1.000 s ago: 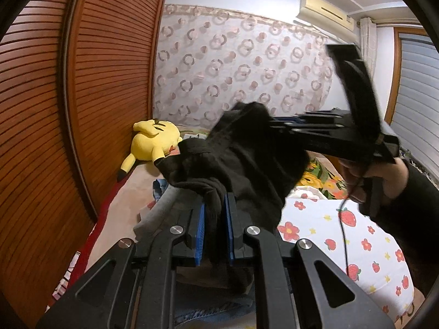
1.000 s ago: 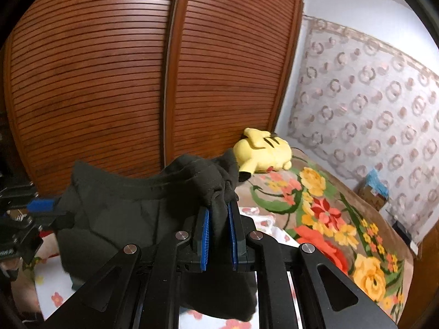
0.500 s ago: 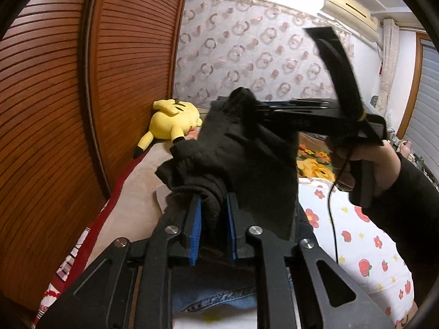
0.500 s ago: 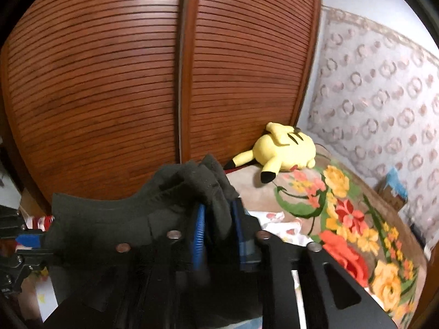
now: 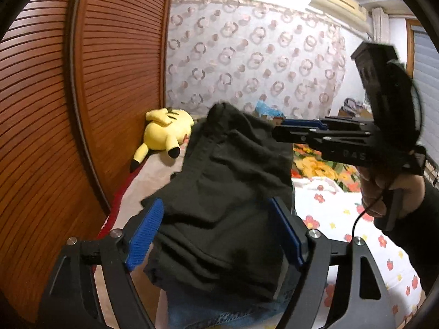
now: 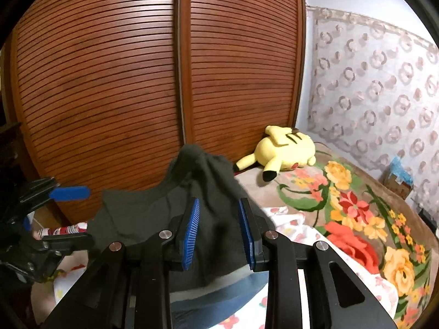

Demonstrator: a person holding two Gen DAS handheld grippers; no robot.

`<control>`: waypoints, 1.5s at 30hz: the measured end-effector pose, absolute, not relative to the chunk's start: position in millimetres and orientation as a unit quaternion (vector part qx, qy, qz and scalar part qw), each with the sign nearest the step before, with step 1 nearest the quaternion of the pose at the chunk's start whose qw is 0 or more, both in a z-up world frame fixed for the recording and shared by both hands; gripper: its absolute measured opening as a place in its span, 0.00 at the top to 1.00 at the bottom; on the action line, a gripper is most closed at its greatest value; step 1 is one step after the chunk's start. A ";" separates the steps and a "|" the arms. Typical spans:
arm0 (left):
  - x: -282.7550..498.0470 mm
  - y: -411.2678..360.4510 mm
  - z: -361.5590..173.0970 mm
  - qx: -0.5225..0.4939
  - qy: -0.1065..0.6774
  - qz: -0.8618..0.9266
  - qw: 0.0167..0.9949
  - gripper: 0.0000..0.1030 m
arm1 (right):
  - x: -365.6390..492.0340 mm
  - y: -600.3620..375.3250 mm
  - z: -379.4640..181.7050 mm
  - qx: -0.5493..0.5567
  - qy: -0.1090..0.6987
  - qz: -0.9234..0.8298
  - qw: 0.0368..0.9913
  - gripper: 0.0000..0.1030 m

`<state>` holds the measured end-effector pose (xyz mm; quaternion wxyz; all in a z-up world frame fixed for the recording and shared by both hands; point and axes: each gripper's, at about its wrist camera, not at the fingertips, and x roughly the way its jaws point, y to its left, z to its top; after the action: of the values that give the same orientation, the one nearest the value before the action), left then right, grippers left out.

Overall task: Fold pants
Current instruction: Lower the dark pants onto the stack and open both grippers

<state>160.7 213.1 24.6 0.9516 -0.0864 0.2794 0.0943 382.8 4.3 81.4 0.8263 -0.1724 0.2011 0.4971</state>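
Note:
Dark, crumpled pants (image 5: 225, 192) sag in a heap between both grippers over the bed. My left gripper (image 5: 215, 205) has its jaws opening wide; the cloth lies between the blue pads (image 5: 145, 230) without being pressed. My right gripper (image 6: 219, 203) is also opening, and the pants (image 6: 208, 170) drape loosely through its gap. In the left wrist view the right gripper (image 5: 282, 128) reaches in from the right, held by a person's hand (image 5: 384, 192). The left gripper (image 6: 79, 216) shows at the left edge of the right wrist view.
Blue jeans (image 6: 219, 288) lie under the pants. A yellow plush toy (image 5: 167, 128) rests by the slatted wooden wardrobe doors (image 6: 109, 82). A floral blanket (image 6: 356, 219) and a white flower-print sheet (image 5: 343, 219) cover the bed.
Both grippers were shut on the pants and now stand apart, the left one widely. The pants have slumped lower between them.

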 end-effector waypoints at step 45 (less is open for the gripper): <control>157.9 217.5 -7.1 -0.094 0.322 0.113 0.935 0.23 | 391.8 0.4 49.9 -0.144 0.246 0.463 0.840 0.42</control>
<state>157.9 217.5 -7.1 0.9352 -0.0935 0.3222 0.1131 391.8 0.4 49.9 0.8396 -0.1439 0.2459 0.4626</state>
